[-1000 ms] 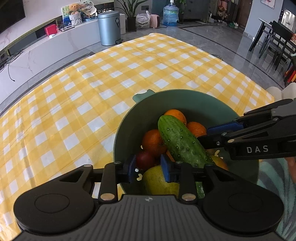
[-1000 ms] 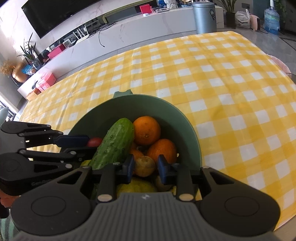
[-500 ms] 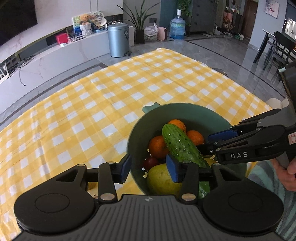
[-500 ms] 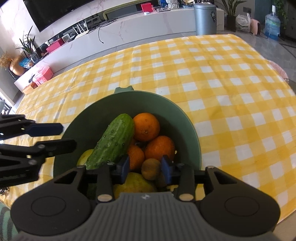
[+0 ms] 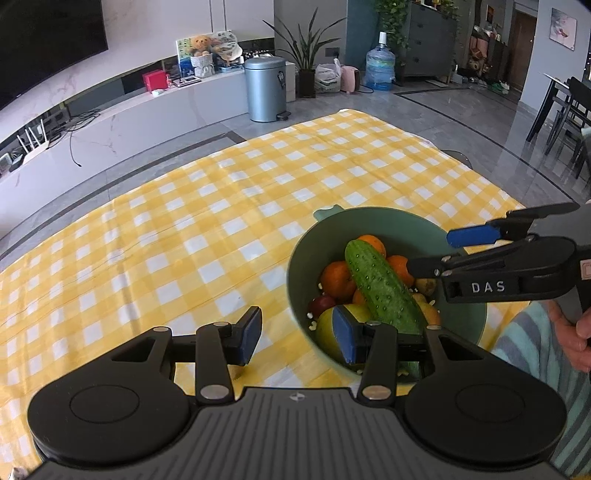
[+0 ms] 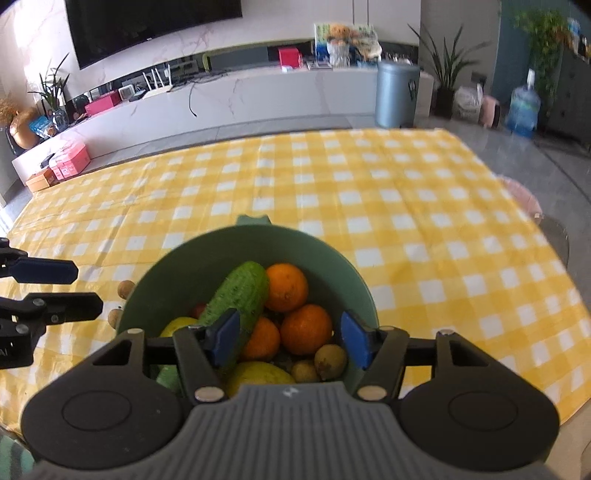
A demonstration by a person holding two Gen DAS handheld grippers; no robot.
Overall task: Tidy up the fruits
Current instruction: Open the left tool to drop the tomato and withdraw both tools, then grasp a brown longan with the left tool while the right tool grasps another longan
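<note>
**Inspector:** Your left gripper (image 5: 295,338) has just been opening and now stands about half spread with nothing between the pads. It sits at the lower centre of the left wrist view, one pad over the cloth, the other over the bowl's near rim. Your right gripper (image 6: 291,341) has just been opening too. It is part open and empty, hovering over the fruit.

**Operator:** And the fruit?

**Inspector:** All in the green bowl (image 6: 354,288), lower centre of the right wrist view. The cucumber (image 6: 240,291) lies slantwise on top of the oranges (image 6: 286,286), with a yellow-green fruit (image 5: 325,325) and small brown ones (image 6: 328,360) toward the near side. Two small brown fruits (image 6: 123,290) lie on the cloth just outside the bowl's left wall.

**Operator:** Risks?

**Inspector:** In my judgement the cucumber is the weak point — it is propped on round fruit, so a knock from either finger could roll it over the rim. The strays on the cloth could roll if you brush them. Your two tools are close together; mind a clash.

**Operator:** Surroundings?

**Inspector:** A yellow-and-white checked tablecloth (image 5: 184,240), a little creased, otherwise bare. Beyond it — grey tiled floor, a metal bin (image 5: 266,88), a water bottle (image 5: 380,66), and a television (image 6: 147,26) above a long white counter.
</note>
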